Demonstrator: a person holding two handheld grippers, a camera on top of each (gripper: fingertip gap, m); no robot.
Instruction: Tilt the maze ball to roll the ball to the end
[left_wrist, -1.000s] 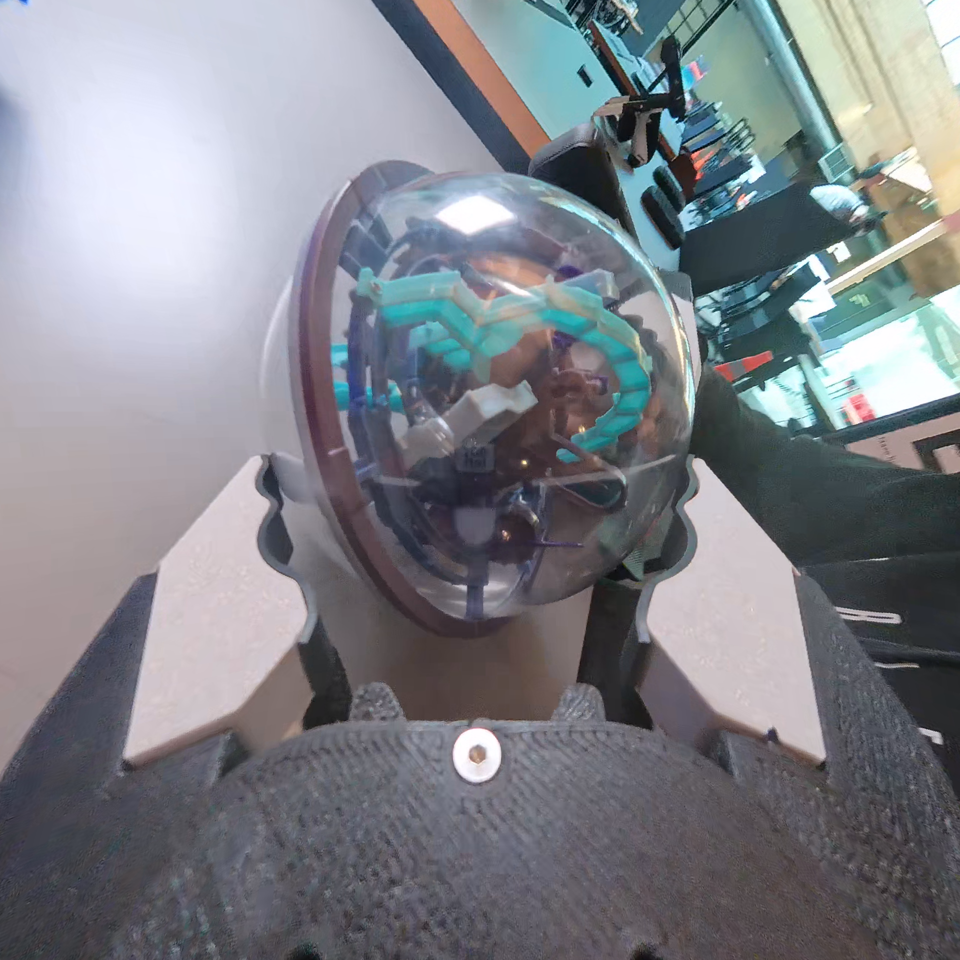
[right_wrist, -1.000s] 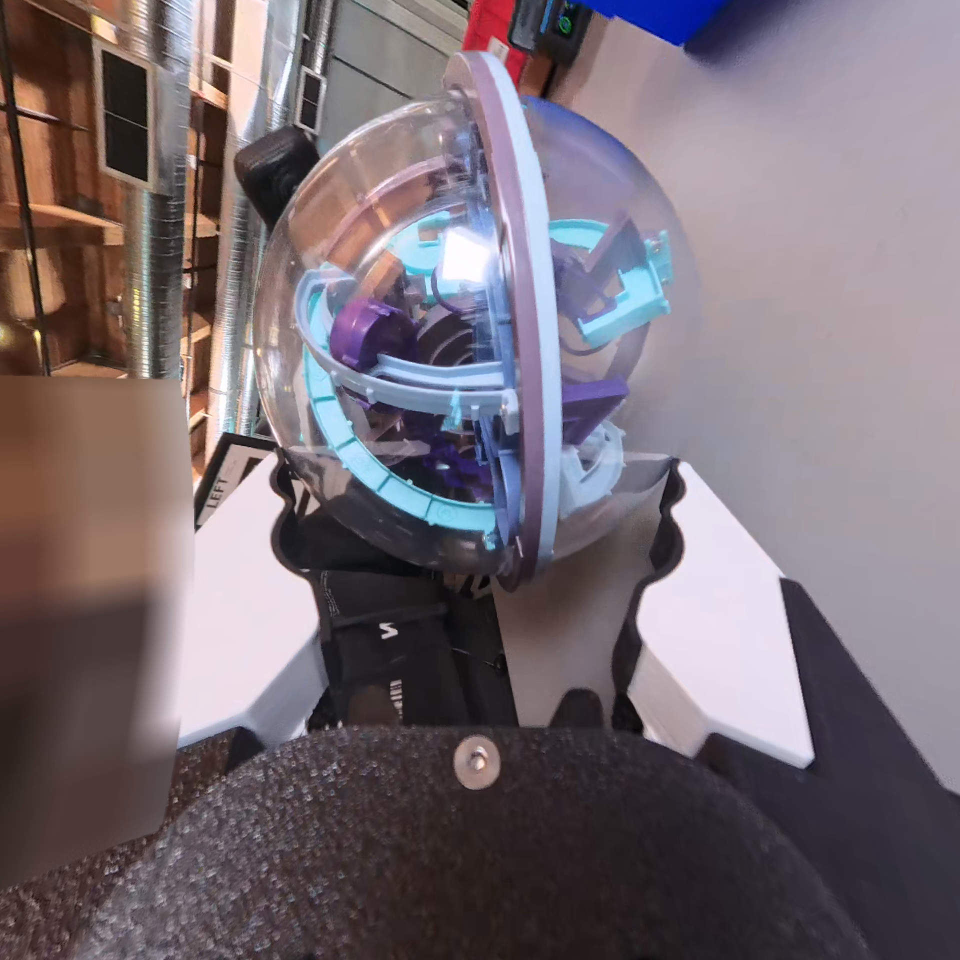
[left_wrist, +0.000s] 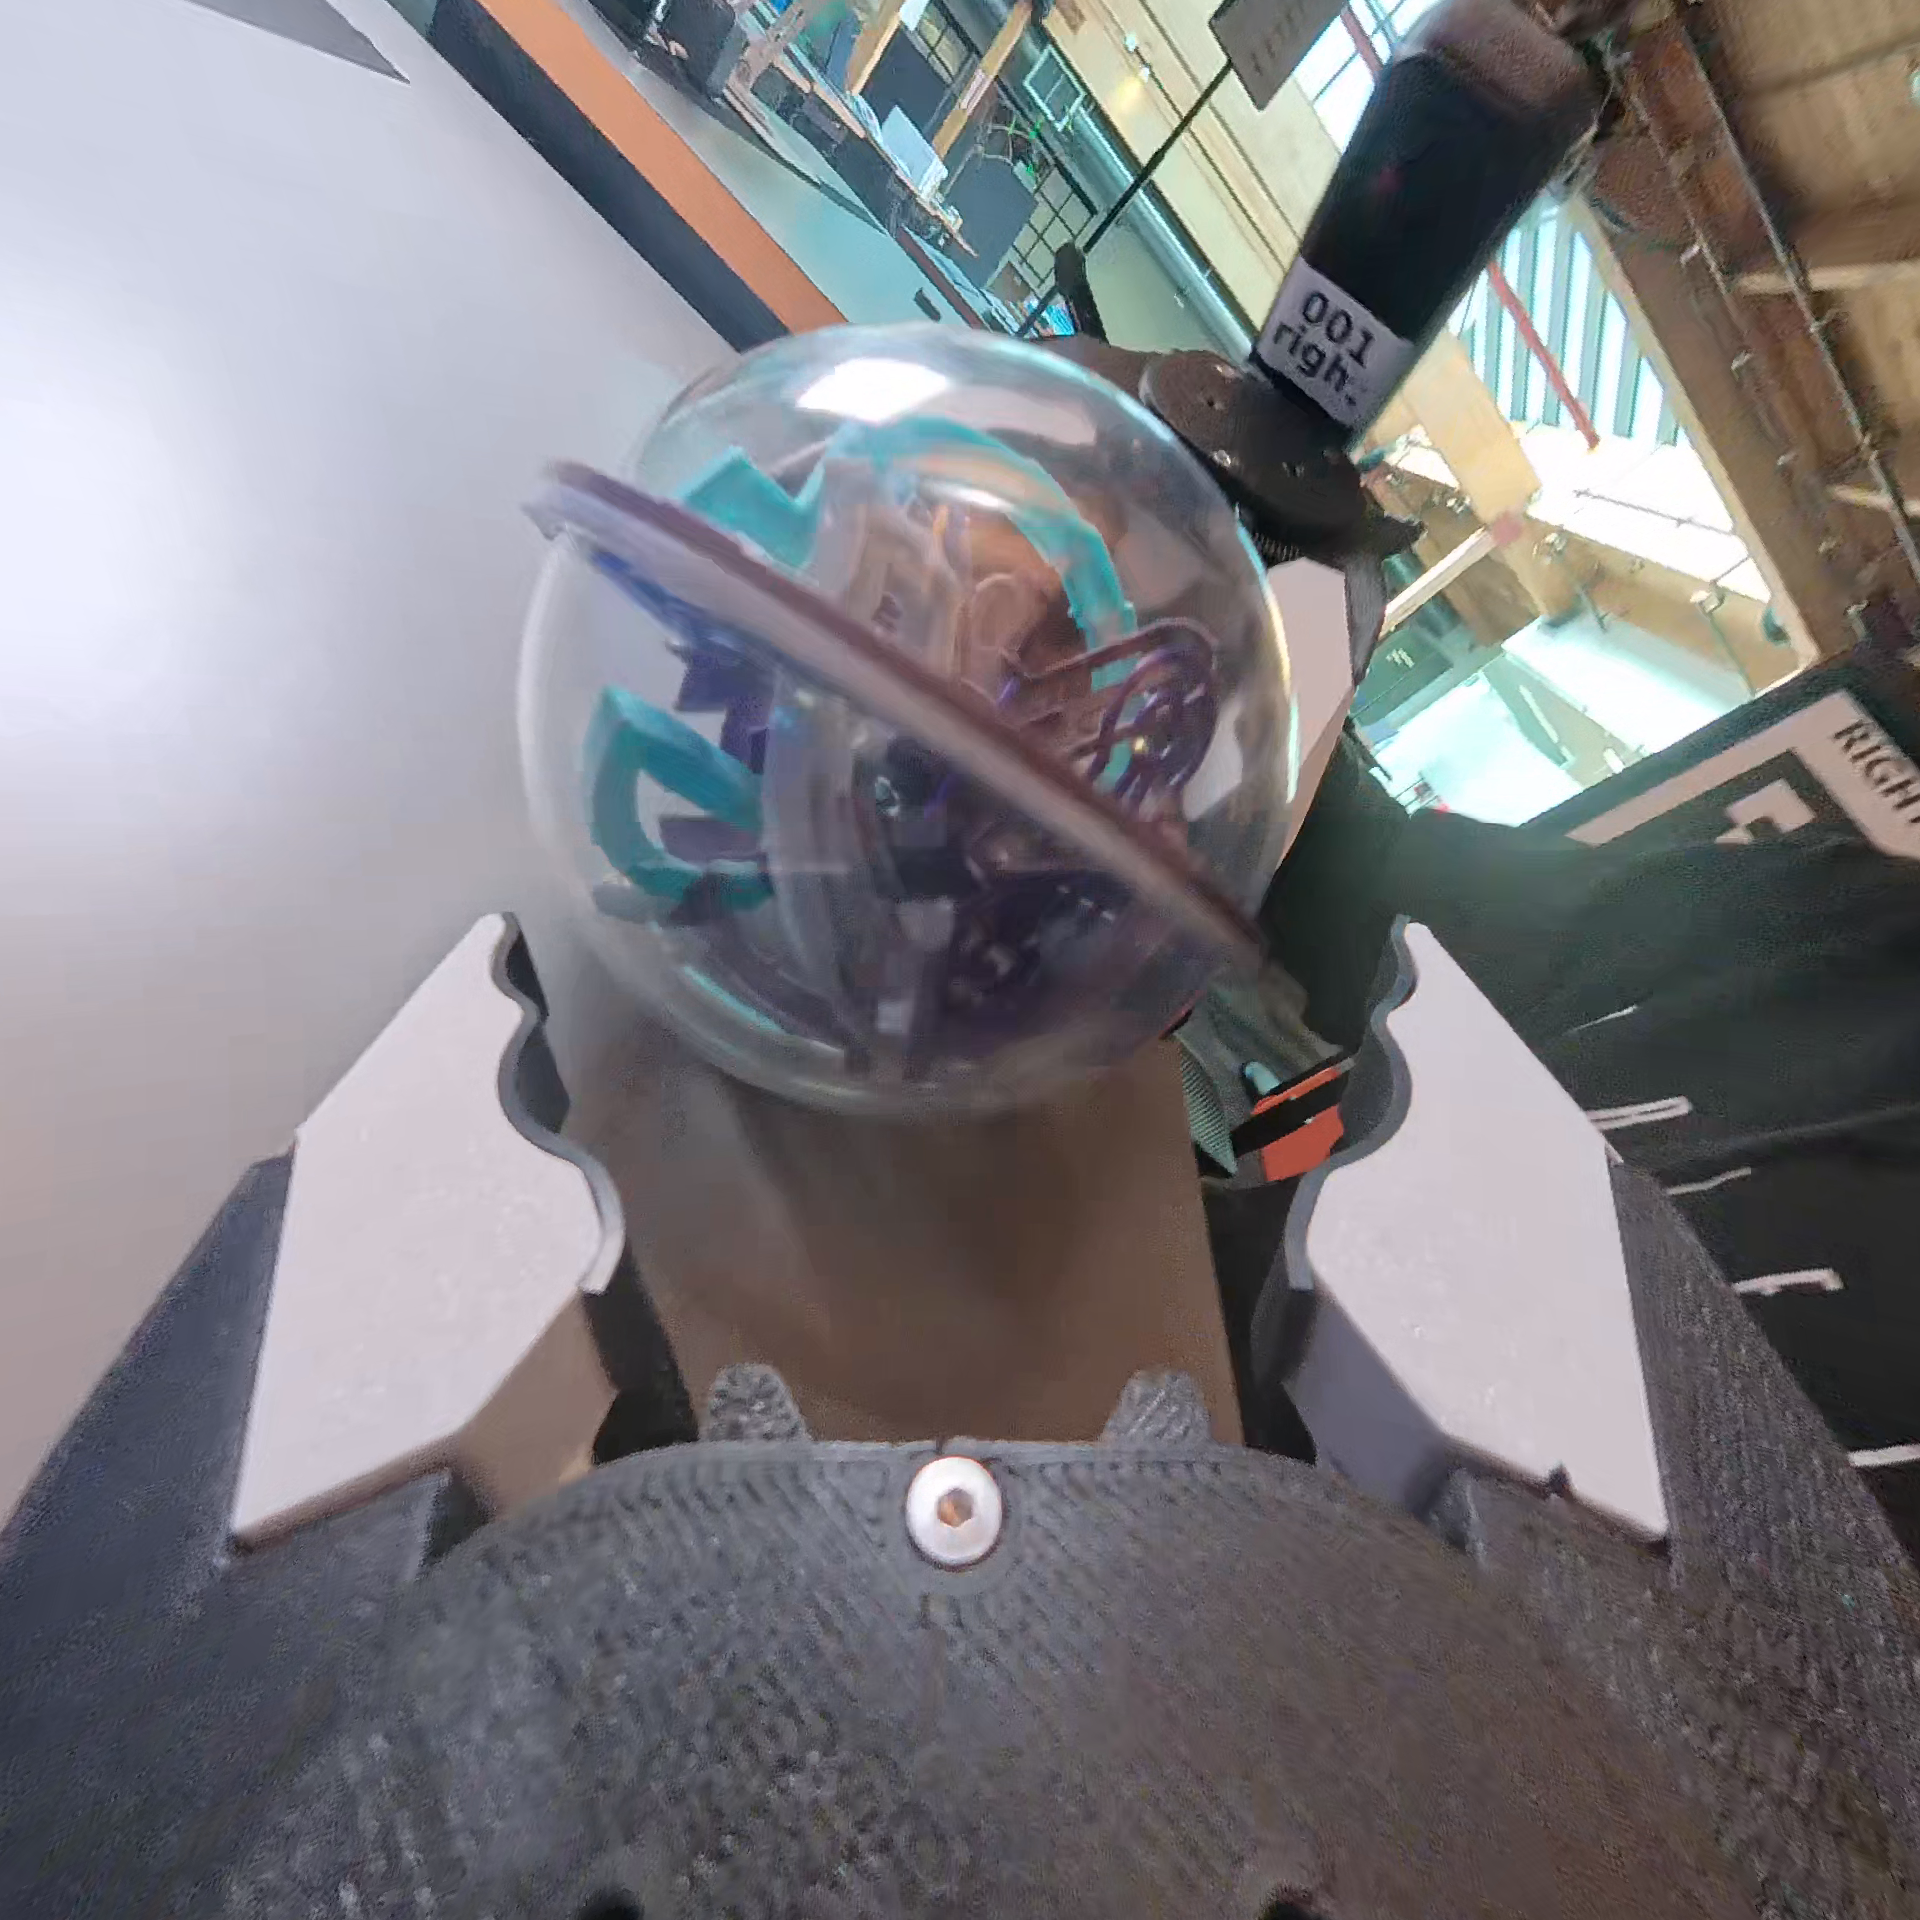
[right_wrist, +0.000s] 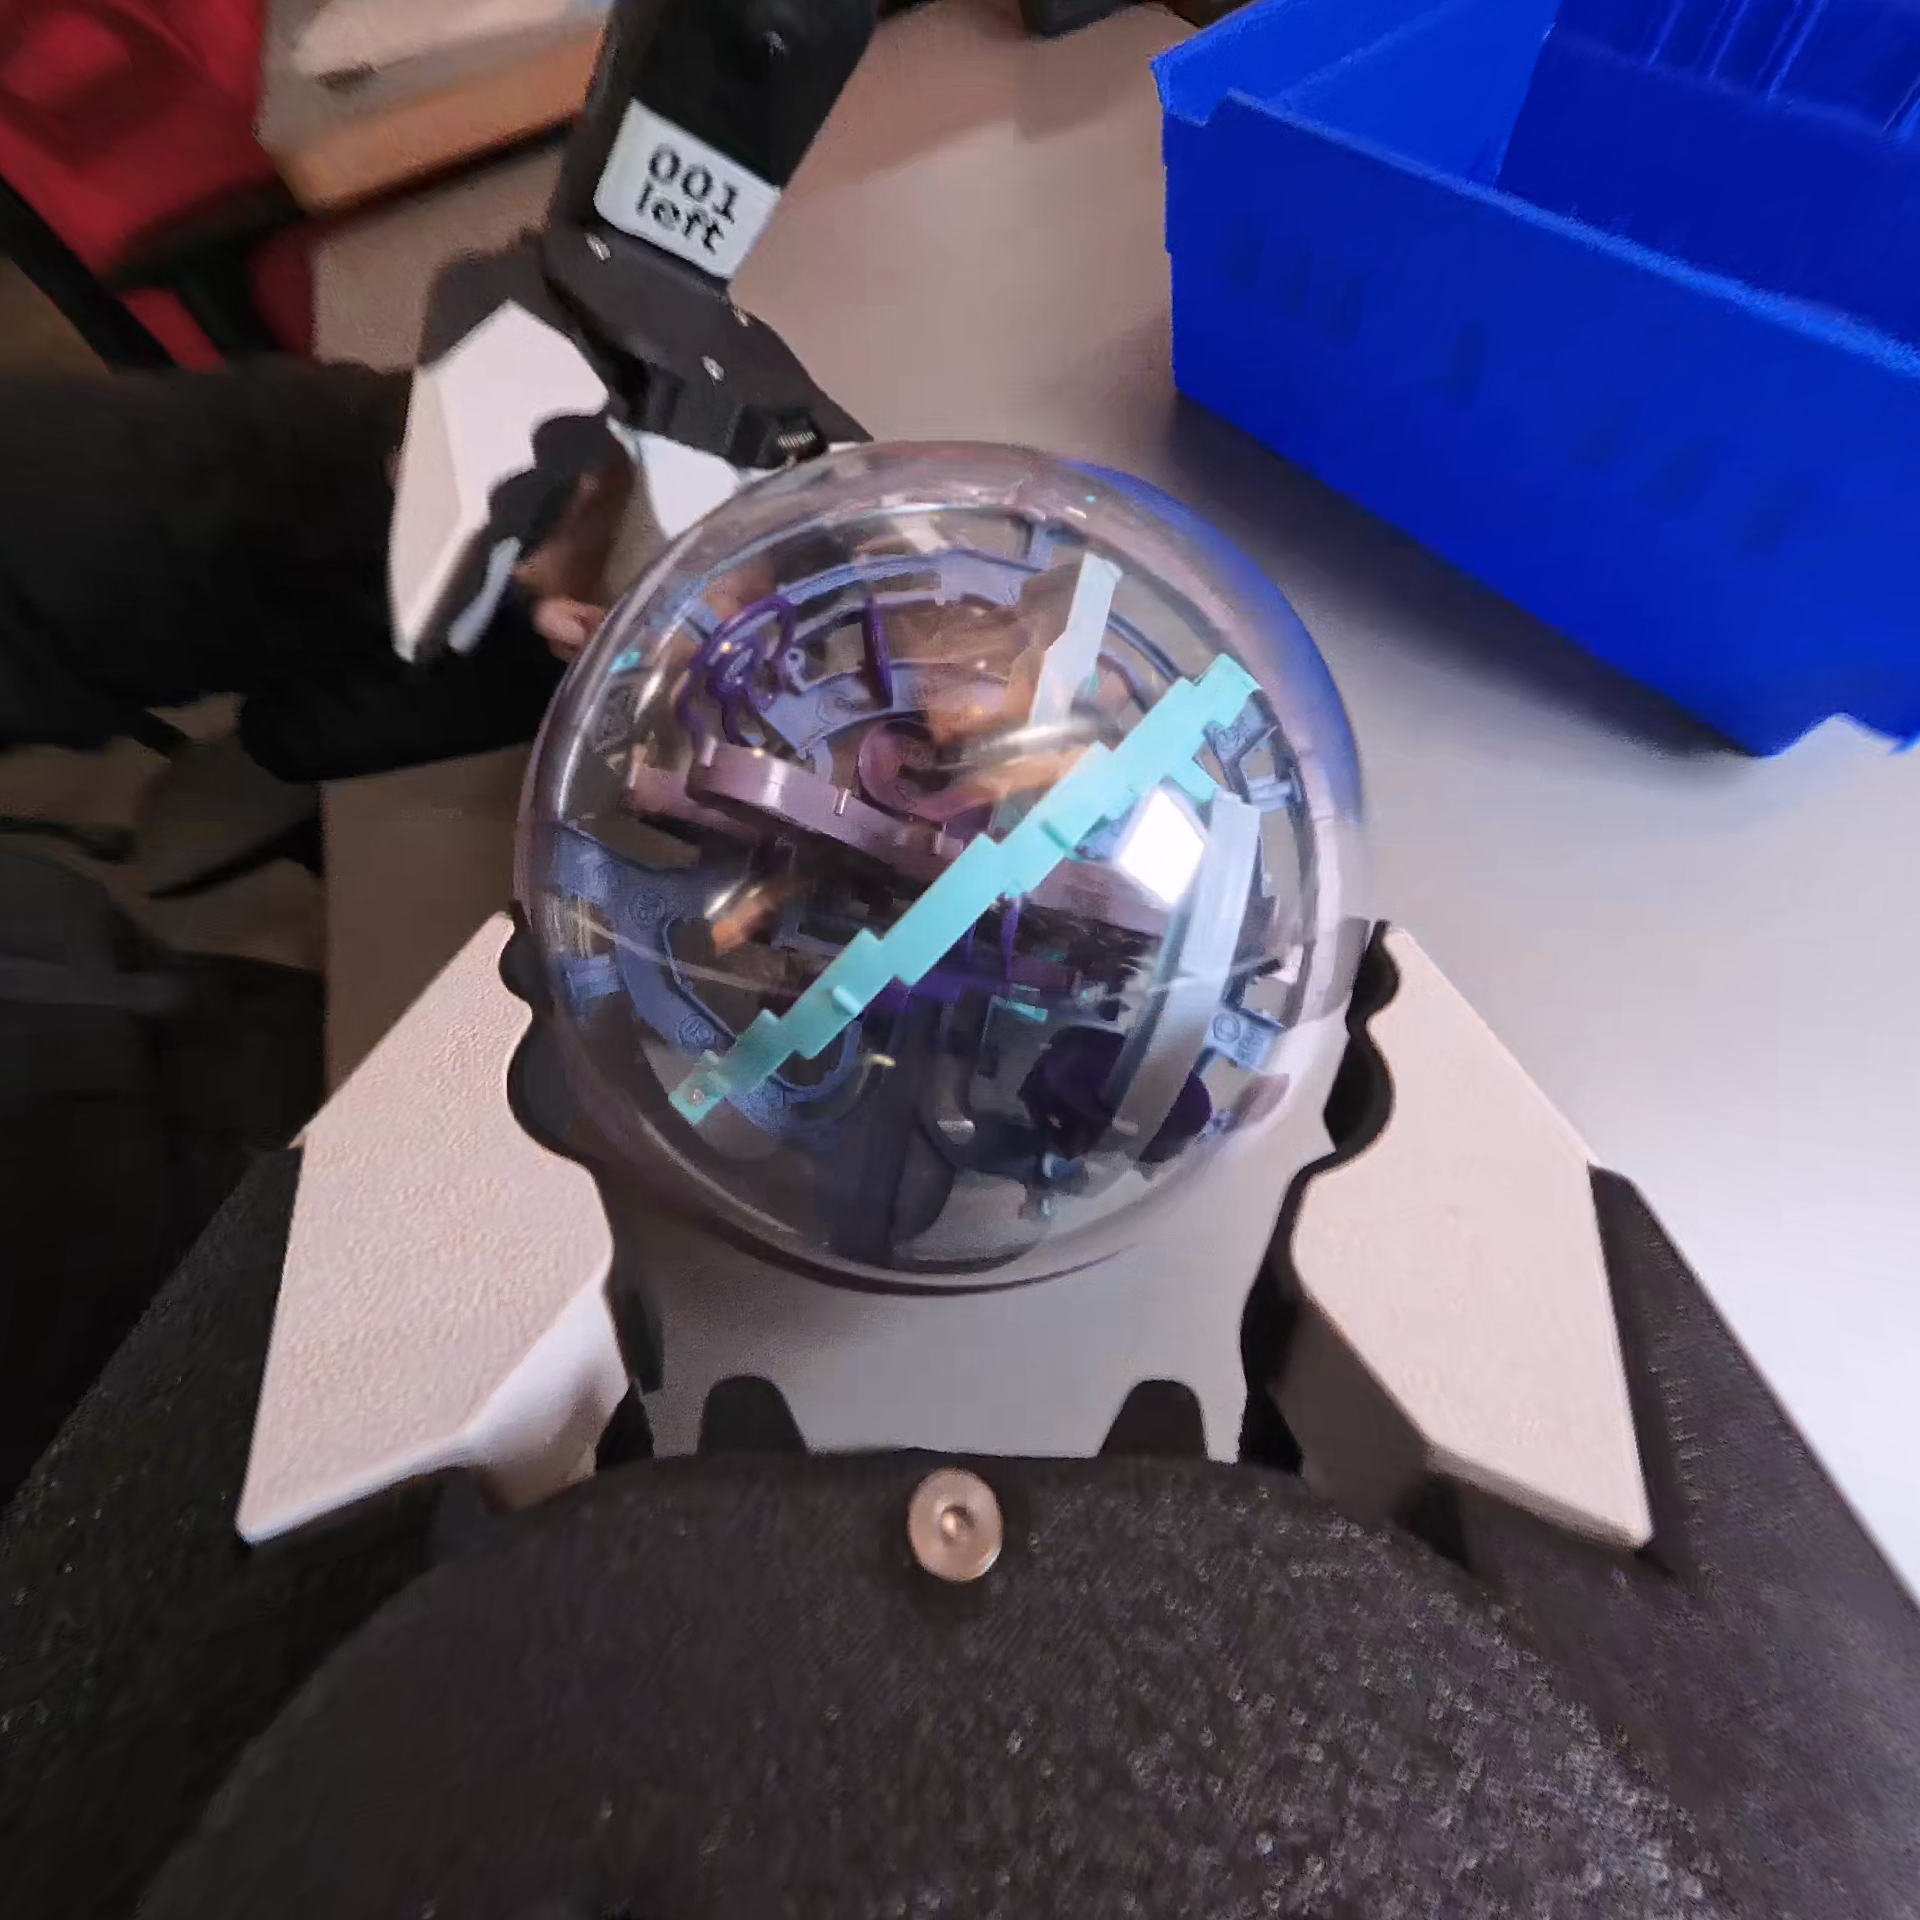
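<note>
The maze ball (right_wrist: 935, 862) is a clear sphere with teal and purple tracks inside. My right gripper (right_wrist: 945, 987) is shut on it, with both pads pressed against its sides. In the left wrist view the ball (left_wrist: 904, 717) sits ahead of my left gripper (left_wrist: 951, 935), which is open, with a gap at each fingertip. The right gripper's black body (left_wrist: 1278, 457) shows behind the ball. In the right wrist view the left gripper (right_wrist: 686, 343) stands off the ball at the upper left. I cannot pick out the small ball inside.
A blue plastic bin (right_wrist: 1558, 364) stands on the white table (right_wrist: 1610, 987) at the upper right. A person's dark sleeve (right_wrist: 208, 540) lies at the left. The table (left_wrist: 208, 520) fills the left of the left wrist view, with the room beyond it.
The left gripper's fingers were at the ball's sides and have now opened and drawn back. The right gripper has turned the ball; its seam ring now runs diagonally and the blue bin has come into view.
</note>
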